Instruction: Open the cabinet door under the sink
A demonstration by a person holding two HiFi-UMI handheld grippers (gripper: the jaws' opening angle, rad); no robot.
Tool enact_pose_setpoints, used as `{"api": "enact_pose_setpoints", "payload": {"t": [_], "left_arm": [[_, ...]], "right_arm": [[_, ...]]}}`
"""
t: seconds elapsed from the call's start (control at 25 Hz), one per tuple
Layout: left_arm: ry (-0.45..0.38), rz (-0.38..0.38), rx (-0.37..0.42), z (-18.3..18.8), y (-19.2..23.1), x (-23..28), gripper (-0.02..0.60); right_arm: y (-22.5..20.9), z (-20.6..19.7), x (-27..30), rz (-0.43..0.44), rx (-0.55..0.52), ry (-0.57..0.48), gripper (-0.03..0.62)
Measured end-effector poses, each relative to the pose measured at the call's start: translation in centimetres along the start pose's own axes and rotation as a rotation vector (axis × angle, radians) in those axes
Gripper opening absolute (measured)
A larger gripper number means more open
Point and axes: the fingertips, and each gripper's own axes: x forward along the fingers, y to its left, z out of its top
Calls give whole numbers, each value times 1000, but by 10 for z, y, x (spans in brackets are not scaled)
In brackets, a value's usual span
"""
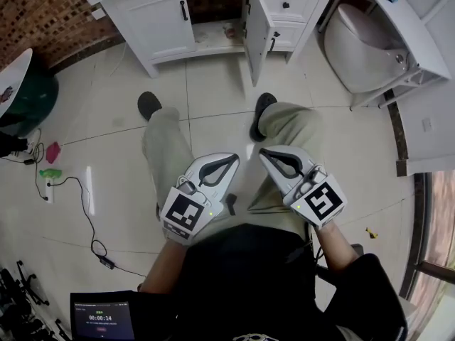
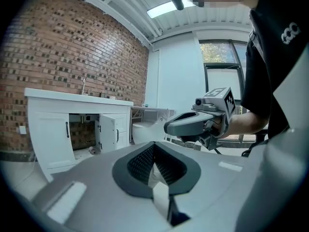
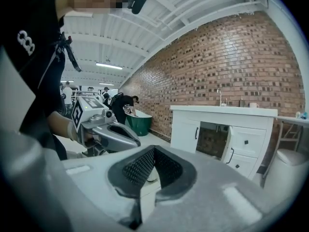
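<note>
Head view: cabinet door (image 1: 254, 30) standing ajar, well apart from left gripper (image 1: 229, 160) and right gripper (image 1: 264, 153), both over the person's legs (image 1: 167, 148) | left gripper view: jaws clenched, empty | right gripper view: jaws clenched, empty.

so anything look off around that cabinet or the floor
One cabinet door stands wide open while the other door is shut, with small clutter lying inside. A cable trails loosely over the tiles. Nothing looks spilled.

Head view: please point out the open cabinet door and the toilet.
open cabinet door (image 1: 254, 34), head view, on the middle of its panel
toilet (image 1: 359, 48), head view, on the side of its bowl
</note>
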Motion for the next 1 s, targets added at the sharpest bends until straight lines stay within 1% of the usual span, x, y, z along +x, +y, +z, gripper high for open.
{"api": "enact_pose_setpoints", "payload": {"t": [0.16, 0.24, 0.28, 0.48, 0.64, 0.72, 0.88, 1.0], "left_arm": [[-15, 18, -3, -9, -43, -23, 16], [-13, 23, 9, -14, -66, -33, 15], [-10, 26, 16, -14, -71, -36, 17], [-2, 77, -2, -24, -56, -50, 16], [-19, 105, -2, -16, -55, -65, 17], [-20, 102, -1, -16, -55, -65, 16], [2, 73, -5, -26, -57, -54, 16], [0, 47, 27, -20, -65, -48, 17]], "right_arm": [[39, -6, -32, 19, -59, 24, -8], [56, -7, -45, 29, -48, 6, -8], [59, -9, -46, 38, -36, 2, -8], [64, -17, -31, 82, -43, 28, -8], [74, -23, -32, 104, -28, 58, -8], [74, -24, -33, 102, -17, 56, -8], [65, -19, -33, 94, 30, 27, -8], [62, -22, -39, 89, 47, 23, -8]]}}
